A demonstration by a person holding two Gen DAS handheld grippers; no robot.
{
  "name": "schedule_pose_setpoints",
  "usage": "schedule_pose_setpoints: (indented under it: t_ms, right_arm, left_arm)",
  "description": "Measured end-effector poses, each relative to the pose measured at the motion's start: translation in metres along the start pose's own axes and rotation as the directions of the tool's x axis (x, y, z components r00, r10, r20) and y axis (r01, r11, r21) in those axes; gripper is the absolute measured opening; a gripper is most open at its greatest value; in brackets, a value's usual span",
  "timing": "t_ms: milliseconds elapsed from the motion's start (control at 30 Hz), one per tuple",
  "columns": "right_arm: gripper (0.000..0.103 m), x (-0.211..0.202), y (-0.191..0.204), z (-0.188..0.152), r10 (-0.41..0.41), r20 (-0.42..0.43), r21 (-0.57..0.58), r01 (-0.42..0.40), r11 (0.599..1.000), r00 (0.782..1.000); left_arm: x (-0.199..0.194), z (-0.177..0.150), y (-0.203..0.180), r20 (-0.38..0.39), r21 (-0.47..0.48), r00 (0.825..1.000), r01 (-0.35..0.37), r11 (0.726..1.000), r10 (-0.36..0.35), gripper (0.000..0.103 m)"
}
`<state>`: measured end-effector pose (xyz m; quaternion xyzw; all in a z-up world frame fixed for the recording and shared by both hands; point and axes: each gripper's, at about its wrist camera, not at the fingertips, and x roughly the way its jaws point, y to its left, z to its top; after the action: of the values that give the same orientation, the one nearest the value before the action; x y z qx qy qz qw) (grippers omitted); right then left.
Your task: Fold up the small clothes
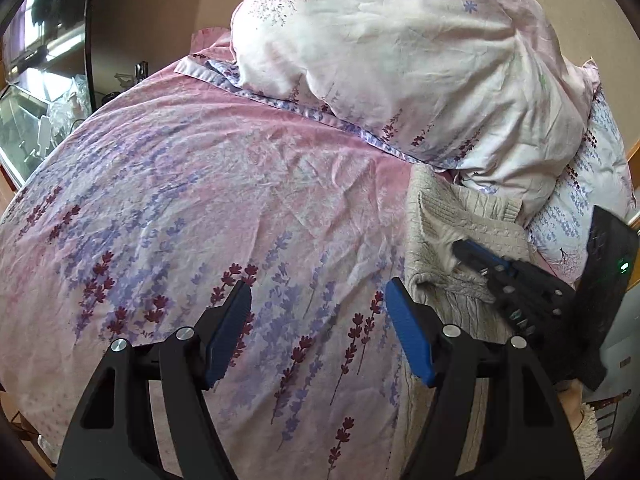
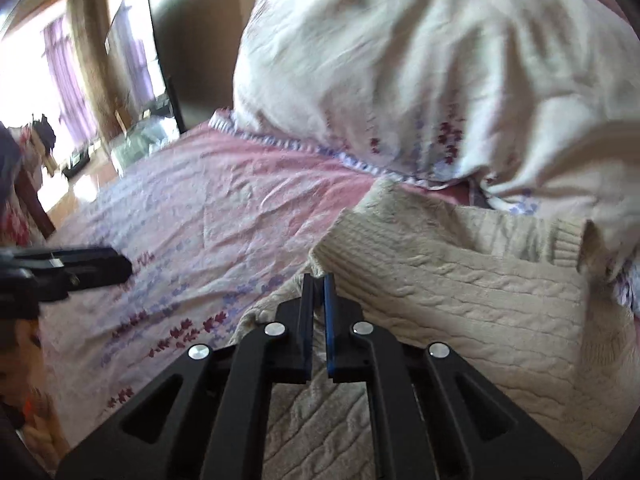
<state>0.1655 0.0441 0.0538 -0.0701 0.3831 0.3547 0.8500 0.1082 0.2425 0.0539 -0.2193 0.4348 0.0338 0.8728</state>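
Note:
A cream cable-knit sweater (image 2: 460,280) lies on the pink floral bed sheet (image 2: 224,208); it also shows at the right of the left wrist view (image 1: 448,216). My right gripper (image 2: 319,280) is shut on a fold of the sweater's left edge; it shows in the left wrist view (image 1: 460,250) pinching the knit. My left gripper (image 1: 318,294) is open and empty above the sheet, left of the sweater, and appears at the left edge of the right wrist view (image 2: 120,266).
A bunched white floral duvet (image 1: 400,60) and a pillow (image 1: 588,184) are piled at the far side of the bed, touching the sweater's far edge. A dark-framed mirror or screen (image 1: 48,28) and a cluttered stand stand beyond the bed's left edge.

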Motion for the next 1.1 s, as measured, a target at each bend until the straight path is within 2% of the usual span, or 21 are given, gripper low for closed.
schedule_pose_setpoints:
  t_ms: [100,233,367,400,467,533,600,633,700,733,800,967,1033,1100]
  right_arm:
    - [0.004,-0.037,-0.031,0.0,-0.005,0.095,0.113,-0.006,0.994,0.995]
    - [0.004,-0.096,-0.085,-0.013,-0.053,0.215,0.279,-0.01,0.96,0.975]
    - [0.004,-0.159,-0.143,-0.052,-0.178,0.289,0.45,0.03,0.892,0.941]
    - [0.004,-0.167,-0.153,-0.062,-0.208,0.289,0.481,0.046,0.876,0.934]
    - [0.004,-0.184,-0.181,-0.095,-0.284,0.256,0.572,0.092,0.815,0.924]
    - [0.004,-0.185,-0.21,-0.126,-0.312,0.17,0.658,0.128,0.742,0.935]
    - [0.005,-0.183,-0.236,-0.154,-0.289,0.099,0.738,0.124,0.663,0.952]
    - [0.005,-0.18,-0.242,-0.163,-0.266,0.086,0.762,0.108,0.638,0.96]
    - [0.011,-0.177,-0.249,-0.172,-0.231,0.089,0.796,0.07,0.602,0.969]
    - [0.018,-0.178,-0.252,-0.173,-0.219,0.096,0.806,0.053,0.59,0.971]
    - [0.045,-0.179,-0.255,-0.172,-0.216,0.112,0.816,0.034,0.577,0.97]
    - [0.047,-0.166,-0.269,-0.158,-0.223,0.057,0.825,0.08,0.559,0.973]
    - [0.044,-0.155,-0.274,-0.156,-0.204,0.028,0.83,0.091,0.55,0.979]
    - [0.04,-0.147,-0.274,-0.156,-0.187,0.014,0.825,0.094,0.557,0.982]
  left_arm:
    - [0.004,0.001,-0.006,-0.01,0.011,1.0,0.02,1.0,-0.02,0.071]
    - [0.01,0.005,-0.019,-0.02,0.033,0.998,0.058,0.998,-0.057,0.071]
    - [0.021,0.003,-0.037,-0.036,0.055,0.994,0.105,0.993,-0.103,0.071]
    - [0.024,0.002,-0.041,-0.042,0.06,0.993,0.117,0.991,-0.115,0.071]
    - [0.034,0.002,-0.052,-0.055,0.071,0.989,0.14,0.988,-0.136,0.071]
    - [0.046,0.002,-0.061,-0.07,0.079,0.988,0.143,0.987,-0.138,0.071]
    - [0.057,0.004,-0.068,-0.09,0.076,0.987,0.143,0.987,-0.136,0.071]
    - [0.064,0.006,-0.07,-0.107,0.068,0.984,0.152,0.986,-0.144,0.071]
    - [0.076,0.008,-0.073,-0.14,0.039,0.977,0.167,0.985,-0.16,0.071]
    - [0.079,0.008,-0.074,-0.148,0.033,0.975,0.172,0.985,-0.166,0.071]
    - [0.082,0.006,-0.077,-0.153,0.034,0.975,0.168,0.985,-0.161,0.071]
    - [0.088,0.006,-0.084,-0.155,0.057,0.98,0.138,0.989,-0.128,0.071]
    - [0.091,0.006,-0.087,-0.153,0.068,0.982,0.12,0.99,-0.109,0.071]
    - [0.093,0.007,-0.09,-0.148,0.081,0.984,0.109,0.991,-0.097,0.07]
